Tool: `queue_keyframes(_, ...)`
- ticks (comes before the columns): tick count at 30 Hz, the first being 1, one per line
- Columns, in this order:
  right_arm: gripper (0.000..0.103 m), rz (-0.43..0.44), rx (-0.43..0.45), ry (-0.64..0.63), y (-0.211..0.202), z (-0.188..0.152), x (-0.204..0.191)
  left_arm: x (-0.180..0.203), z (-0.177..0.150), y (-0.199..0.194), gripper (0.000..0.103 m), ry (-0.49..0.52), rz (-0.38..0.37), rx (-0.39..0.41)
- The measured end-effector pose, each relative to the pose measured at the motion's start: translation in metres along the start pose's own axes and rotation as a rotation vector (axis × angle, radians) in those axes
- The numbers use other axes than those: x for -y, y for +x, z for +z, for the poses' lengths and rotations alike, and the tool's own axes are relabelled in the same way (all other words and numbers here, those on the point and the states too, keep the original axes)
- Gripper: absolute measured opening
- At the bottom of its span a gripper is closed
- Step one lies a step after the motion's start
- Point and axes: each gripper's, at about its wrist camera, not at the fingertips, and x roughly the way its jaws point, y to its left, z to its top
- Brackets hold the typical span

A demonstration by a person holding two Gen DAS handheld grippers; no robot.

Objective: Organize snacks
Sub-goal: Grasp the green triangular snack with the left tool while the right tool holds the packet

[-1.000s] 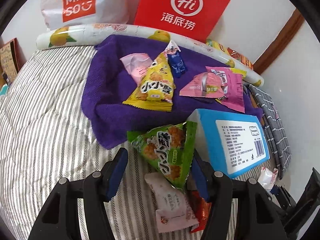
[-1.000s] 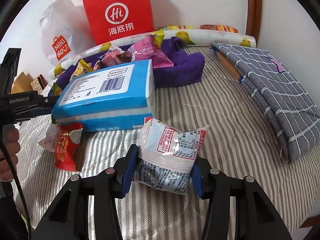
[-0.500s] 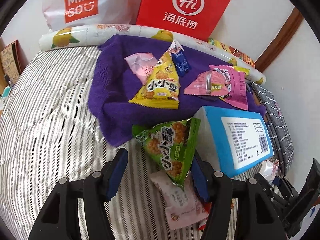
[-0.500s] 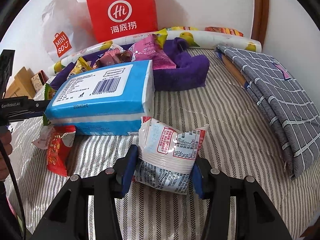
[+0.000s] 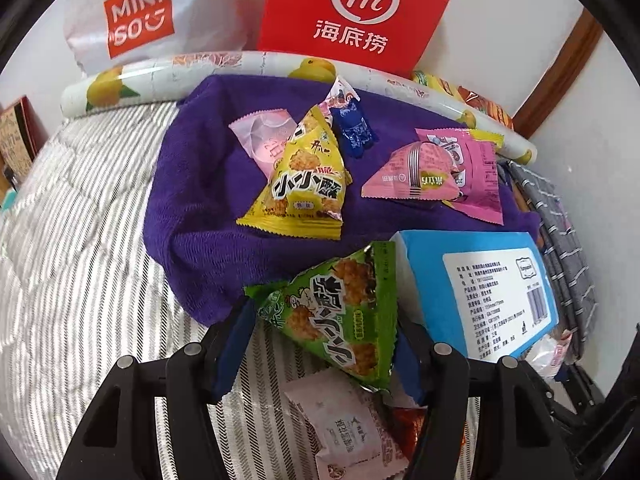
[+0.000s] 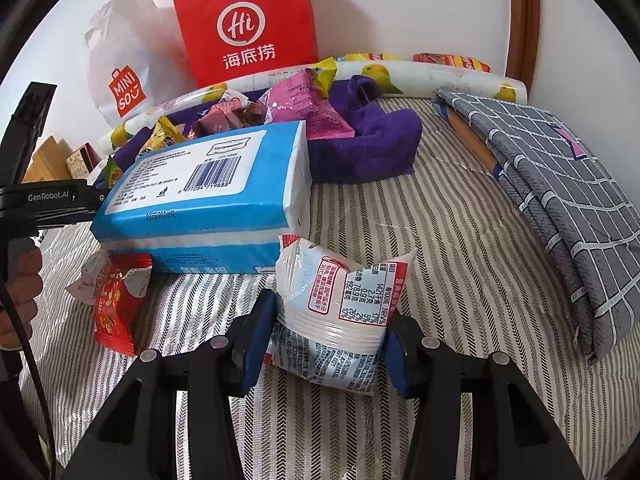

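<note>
My left gripper is shut on a green triangular snack packet and holds it above the striped bed, by the near edge of a purple towel. On the towel lie a yellow triangular packet, a pale pink packet, a blue candy and pink packets. My right gripper is shut on a white snack packet with red print, held just above the bed in front of a blue tissue pack.
A pale pink packet and a red packet lie on the striped bed by the tissue pack. A grey checked cloth lies at the right. A red paper bag, a white Miniso bag and a lemon-print roll stand by the wall.
My left gripper has carried the green packet forward, closer to the purple towel. My right gripper has lifted the white packet slightly and moved it a little toward the tissue pack.
</note>
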Motion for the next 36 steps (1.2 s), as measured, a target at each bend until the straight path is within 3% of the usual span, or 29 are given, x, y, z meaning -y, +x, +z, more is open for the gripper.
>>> queue_keyframes(6,0.05,0.001,0.002,0.0,-0.001,0.0,0.0,0.001,-0.005,-0.014,0.035,0.014,-0.027,0.028)
queue_keyframes(10,0.048,-0.007,-0.008,-0.017,-0.004,-0.001,-0.004,-0.003,-0.009,-0.029,0.027,0.011,-0.041,0.048)
queue_keyframes(19,0.047,0.006,0.01,-0.026,-0.031,-0.006,-0.018,-0.007,-0.022,-0.064,0.024,0.013,-0.091,0.086)
queue_keyframes(36,0.047,-0.013,0.079,-0.058,-0.092,-0.008,-0.045,0.023,-0.054,-0.12,0.024,0.092,-0.153,0.156)
